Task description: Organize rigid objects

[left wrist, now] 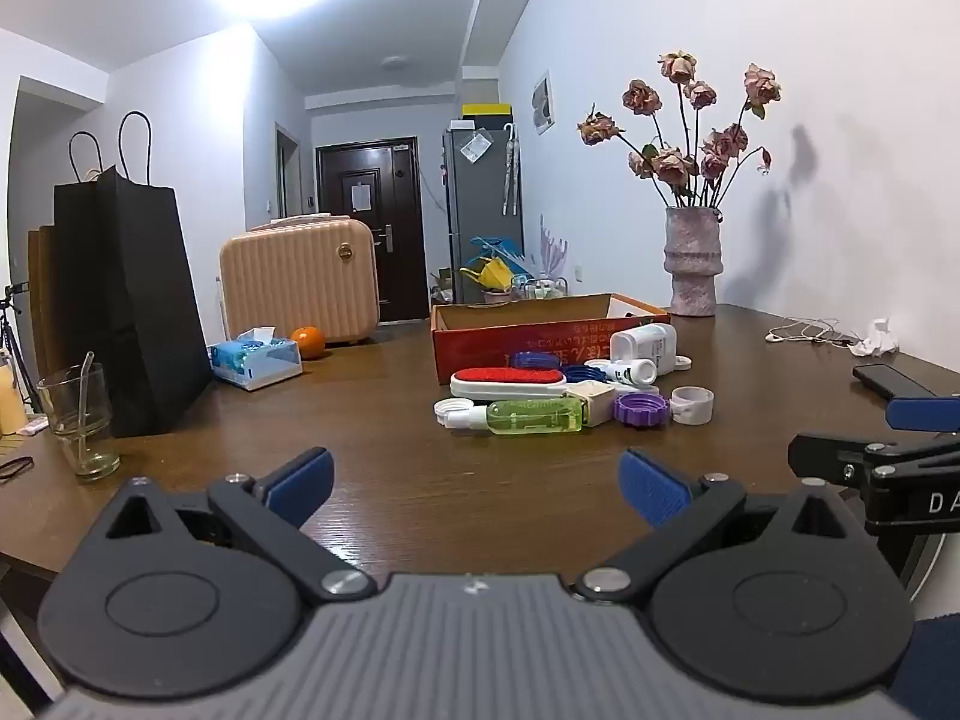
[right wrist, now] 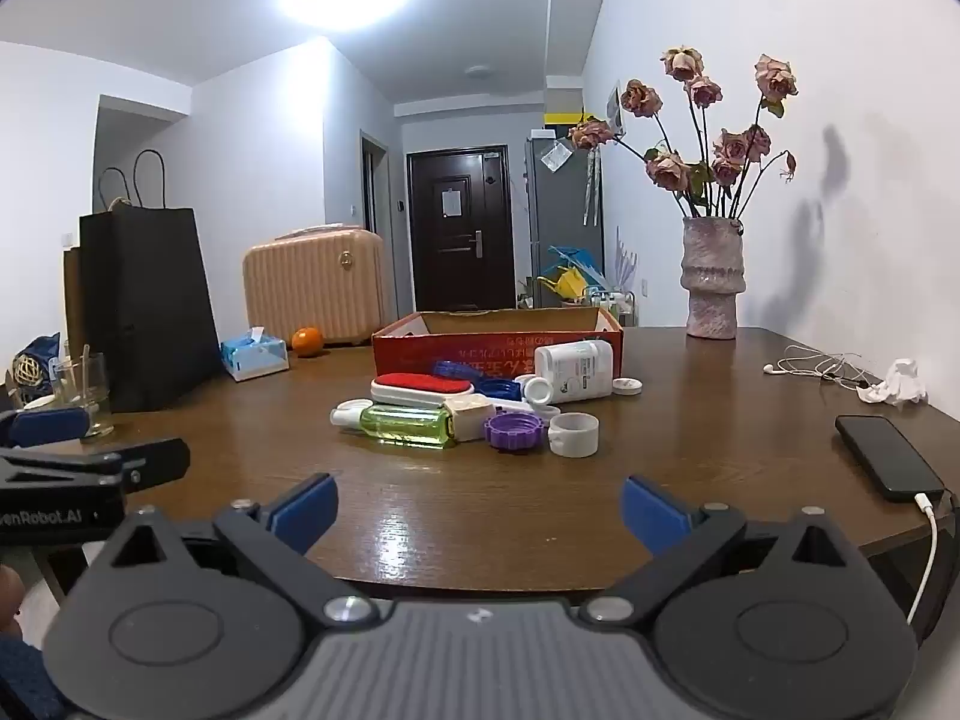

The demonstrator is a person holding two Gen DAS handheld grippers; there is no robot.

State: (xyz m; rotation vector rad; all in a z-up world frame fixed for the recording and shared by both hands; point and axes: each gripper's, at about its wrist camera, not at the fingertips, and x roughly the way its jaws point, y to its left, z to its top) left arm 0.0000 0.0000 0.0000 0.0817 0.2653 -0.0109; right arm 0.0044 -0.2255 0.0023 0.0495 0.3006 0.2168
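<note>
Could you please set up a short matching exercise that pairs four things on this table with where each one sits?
Things:
1. green bottle
2. phone
3. vase
4. orange

Places:
A. beside the tissue box, in front of the suitcase
B. near the table's right edge, with a white cable plugged in
C. far right corner, by the wall
D. lying on its side at the front of the pile, before the red box

Pairs: 1-D, 2-B, 3-C, 4-A
</note>
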